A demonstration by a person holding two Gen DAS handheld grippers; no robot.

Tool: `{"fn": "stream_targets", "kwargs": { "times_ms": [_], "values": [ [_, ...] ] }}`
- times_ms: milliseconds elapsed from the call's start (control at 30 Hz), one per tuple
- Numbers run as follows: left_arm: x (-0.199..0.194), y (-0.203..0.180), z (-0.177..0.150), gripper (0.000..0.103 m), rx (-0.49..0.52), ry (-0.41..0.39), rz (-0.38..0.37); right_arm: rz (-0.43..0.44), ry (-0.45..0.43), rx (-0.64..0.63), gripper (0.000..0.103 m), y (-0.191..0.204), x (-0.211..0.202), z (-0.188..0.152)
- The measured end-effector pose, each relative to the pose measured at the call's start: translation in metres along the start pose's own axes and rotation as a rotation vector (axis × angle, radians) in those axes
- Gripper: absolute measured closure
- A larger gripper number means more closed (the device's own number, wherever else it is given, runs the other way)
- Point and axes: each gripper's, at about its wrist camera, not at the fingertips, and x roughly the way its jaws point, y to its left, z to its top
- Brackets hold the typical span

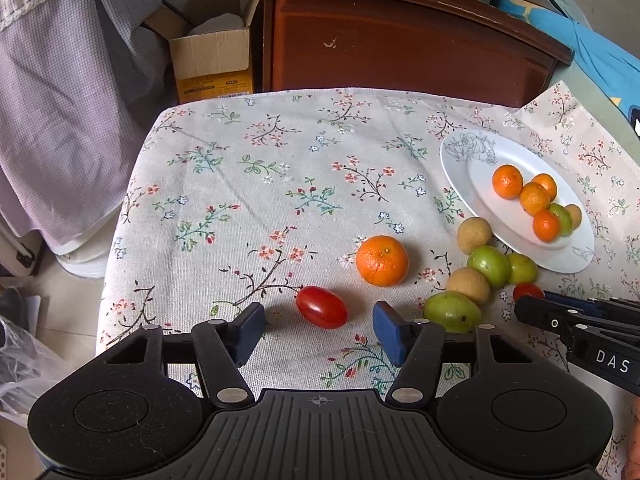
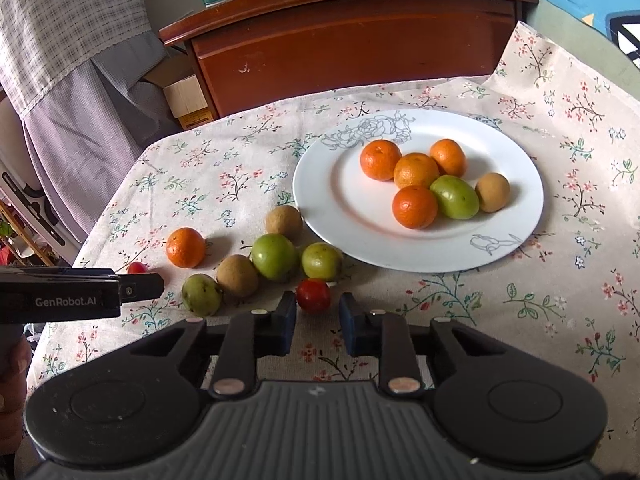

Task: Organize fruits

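Note:
My left gripper [image 1: 319,326] is open, its blue pads either side of a red cherry tomato [image 1: 321,307] on the floral cloth. A loose orange [image 1: 382,260] lies just beyond it. My right gripper [image 2: 318,320] is open with a second red tomato [image 2: 313,295] just ahead of its pads. Loose green fruits [image 2: 274,257] and brown fruits [image 2: 237,275] lie in a cluster left of the white plate [image 2: 344,200]. The plate holds several oranges [image 2: 415,170], a green fruit [image 2: 455,197] and a brown fruit [image 2: 492,192].
A brown wooden cabinet [image 1: 400,40] stands behind the table. A cardboard box [image 1: 212,60] and hanging checked cloth [image 1: 60,100] are at the back left. The table's left edge [image 1: 116,240] drops to the floor. The left gripper's body [image 2: 80,296] shows in the right wrist view.

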Motion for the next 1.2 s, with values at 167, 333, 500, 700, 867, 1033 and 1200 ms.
{"fn": "stream_targets", "kwargs": {
  "times_ms": [167, 333, 500, 700, 867, 1033, 1200],
  "values": [
    [0.000, 0.001, 0.000, 0.071, 0.005, -0.021, 0.002, 0.003, -0.002, -0.004, 0.085, 0.001, 0.000, 0.000],
    [-0.003, 0.002, 0.000, 0.078, -0.005, -0.027, -0.017, 0.016, -0.001, 0.010, 0.085, 0.000, -0.002, 0.002],
    [-0.011, 0.002, 0.001, 0.078, -0.013, -0.054, -0.023, 0.040, -0.004, 0.019, 0.085, 0.000, -0.006, 0.004],
    [-0.021, 0.001, 0.004, 0.078, -0.014, -0.085, -0.024, 0.061, -0.023, 0.035, 0.085, 0.000, -0.014, 0.006],
    [-0.024, -0.004, 0.005, 0.078, 0.006, -0.100, -0.017, 0.067, -0.022, 0.035, 0.085, 0.000, -0.015, 0.007],
    [-0.028, -0.007, 0.008, 0.078, 0.005, -0.112, -0.024, 0.069, -0.035, 0.040, 0.085, -0.001, -0.020, 0.008],
    [-0.036, -0.014, 0.013, 0.078, 0.026, -0.150, -0.026, 0.082, -0.066, 0.050, 0.085, -0.003, -0.032, 0.015]
  ]
}}
